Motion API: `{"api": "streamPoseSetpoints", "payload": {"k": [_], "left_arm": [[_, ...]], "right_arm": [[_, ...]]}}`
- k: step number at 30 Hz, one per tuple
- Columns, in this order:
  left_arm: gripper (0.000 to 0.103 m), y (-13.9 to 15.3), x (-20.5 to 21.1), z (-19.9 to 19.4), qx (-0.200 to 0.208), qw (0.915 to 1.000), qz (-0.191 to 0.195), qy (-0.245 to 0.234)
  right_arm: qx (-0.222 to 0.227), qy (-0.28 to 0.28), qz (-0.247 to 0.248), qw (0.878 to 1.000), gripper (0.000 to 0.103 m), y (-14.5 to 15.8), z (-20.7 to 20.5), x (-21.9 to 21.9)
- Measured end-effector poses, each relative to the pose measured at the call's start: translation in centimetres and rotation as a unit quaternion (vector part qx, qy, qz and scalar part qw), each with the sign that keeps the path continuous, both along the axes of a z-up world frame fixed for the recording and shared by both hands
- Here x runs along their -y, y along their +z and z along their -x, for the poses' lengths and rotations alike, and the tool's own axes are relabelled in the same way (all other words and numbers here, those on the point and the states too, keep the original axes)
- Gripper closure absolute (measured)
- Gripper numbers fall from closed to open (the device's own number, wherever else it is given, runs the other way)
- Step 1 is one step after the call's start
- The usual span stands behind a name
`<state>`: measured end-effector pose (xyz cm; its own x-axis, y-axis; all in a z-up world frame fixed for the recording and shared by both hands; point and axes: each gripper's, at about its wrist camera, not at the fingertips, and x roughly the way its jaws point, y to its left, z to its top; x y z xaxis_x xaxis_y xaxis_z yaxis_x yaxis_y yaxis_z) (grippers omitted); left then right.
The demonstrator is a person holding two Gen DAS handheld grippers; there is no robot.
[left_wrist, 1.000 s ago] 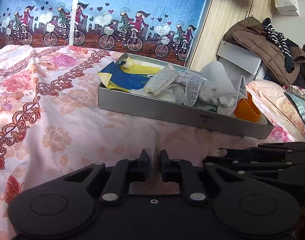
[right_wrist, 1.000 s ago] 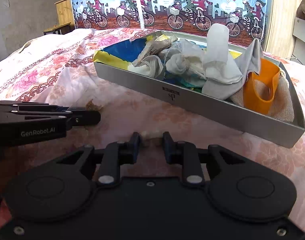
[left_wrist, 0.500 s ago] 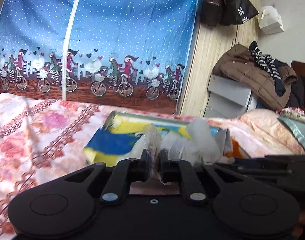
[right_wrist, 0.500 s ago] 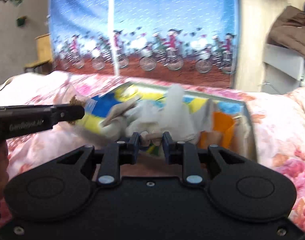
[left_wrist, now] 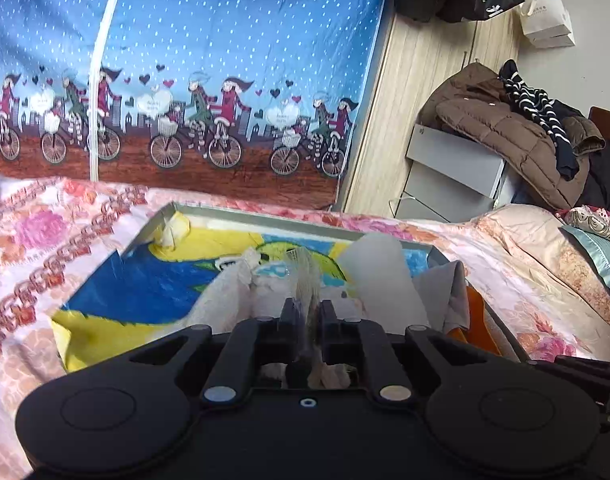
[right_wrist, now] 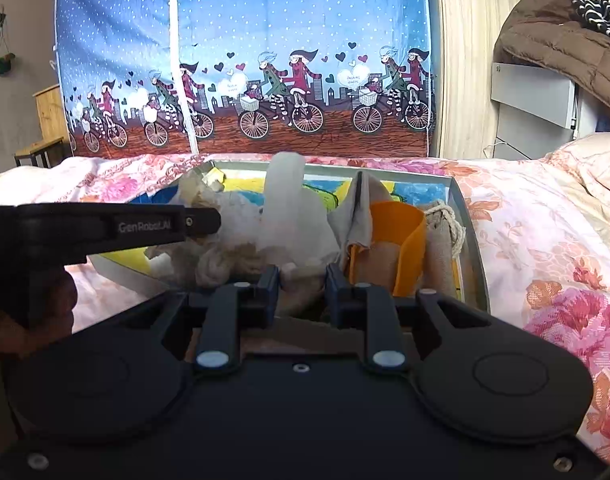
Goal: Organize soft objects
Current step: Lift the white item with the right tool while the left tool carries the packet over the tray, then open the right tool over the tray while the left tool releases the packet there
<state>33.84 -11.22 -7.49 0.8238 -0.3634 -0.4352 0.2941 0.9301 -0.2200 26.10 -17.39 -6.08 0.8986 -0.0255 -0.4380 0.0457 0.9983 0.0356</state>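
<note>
A shallow grey tray (left_wrist: 265,218) lies on the flowered bedspread. It holds a blue and yellow cloth (left_wrist: 145,292), white soft pieces (left_wrist: 379,280), a grey cloth (right_wrist: 355,216) and an orange piece (right_wrist: 401,240). My left gripper (left_wrist: 305,308) hangs over the tray's near side, shut on a thin sheer strip of fabric (left_wrist: 305,276) that sticks up between its pads. My right gripper (right_wrist: 303,278) is at the tray's near edge, shut on a small beige piece of cloth (right_wrist: 301,280). The left gripper also shows from the side in the right wrist view (right_wrist: 203,222).
The bedspread (right_wrist: 545,240) spreads around the tray on all sides. Behind the bed hangs a blue curtain with cyclists (left_wrist: 185,80). A brown jacket (left_wrist: 505,132) lies on a grey cabinet at the right, and a wooden stool (right_wrist: 41,148) stands at far left.
Both grippers have moved forward and up from the bedspread in front of the tray to over its near side. Each kept its piece of fabric between its pads.
</note>
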Motion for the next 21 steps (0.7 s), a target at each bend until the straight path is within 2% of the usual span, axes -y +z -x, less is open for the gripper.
{"api": "streamPoseSetpoints", "payload": {"k": [2, 13, 21], "left_arm": [[0.091, -0.5, -0.2, -0.3, -0.018, 0.9998, 0.003, -0.005], [0.090, -0.8, -0.9, -0.2, -0.040, 0.9991, 0.013, -0.007], [0.088, -0.8, -0.7, 0.1, -0.040, 0.9989, -0.009, -0.023]], "right_arm": [[-0.003, -0.001, 0.001, 1.000, 0.085, -0.1, -0.3, -0.2], [-0.008, -0.009, 0.016, 1.000, 0.085, -1.0, -0.6, -0.5], [-0.011, -0.014, 0.022, 1.000, 0.084, -1.2, -1.6, -1.2]]}}
